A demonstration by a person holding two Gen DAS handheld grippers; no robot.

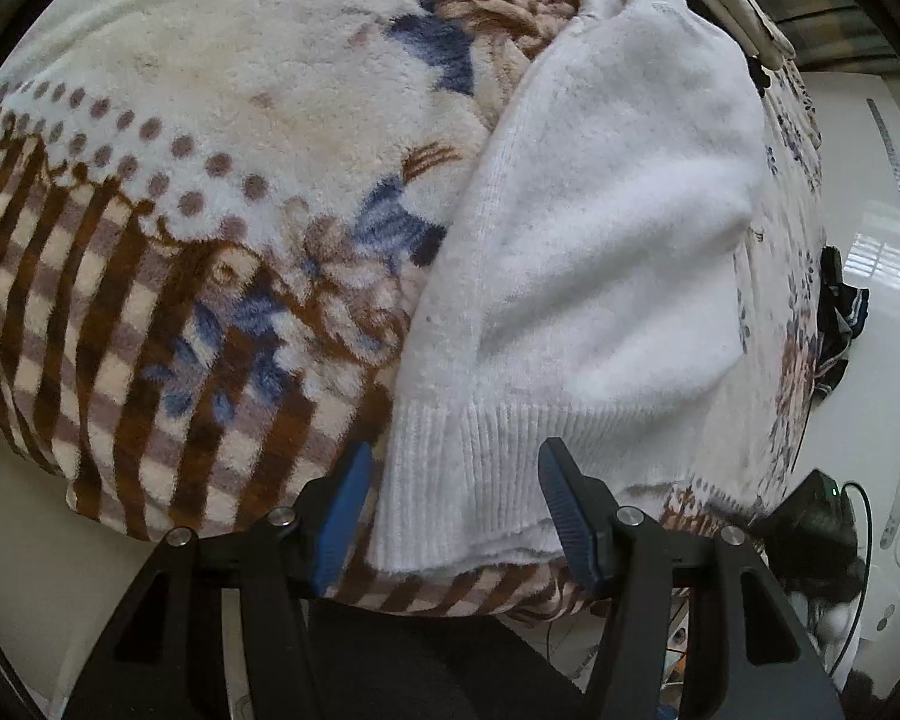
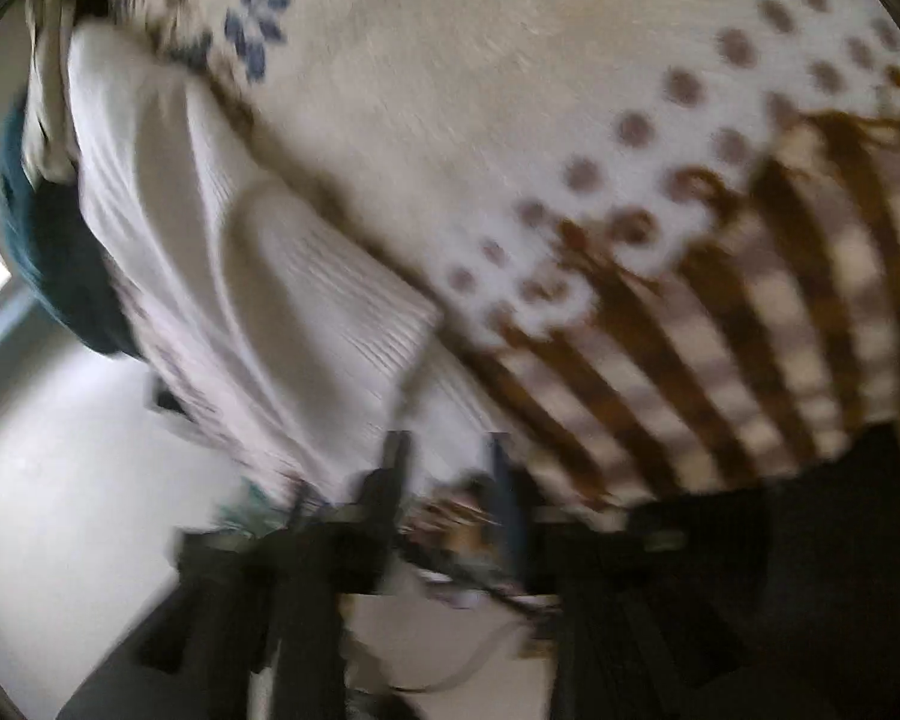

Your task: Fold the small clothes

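left hand-held gripper (image 1: pixel 456 516) jaws spread wide, right hand-held gripper (image 2: pixel 450 468) blurred, parted

Fuzzy knit sweater (image 1: pixel 600 252); plush fleece blanket (image 1: pixel 210 150).

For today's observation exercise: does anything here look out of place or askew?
A dark crumpled garment hangs off the far edge of the floral fleece blanket, away from the white knitted sweater being folded. The sweater lies diagonally, its ribbed hem between the open left gripper.

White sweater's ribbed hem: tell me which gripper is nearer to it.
Left. The left gripper is open with the white sweater's ribbed hem between its fingers. The right gripper view is blurred; it seems just off the hem's edge.
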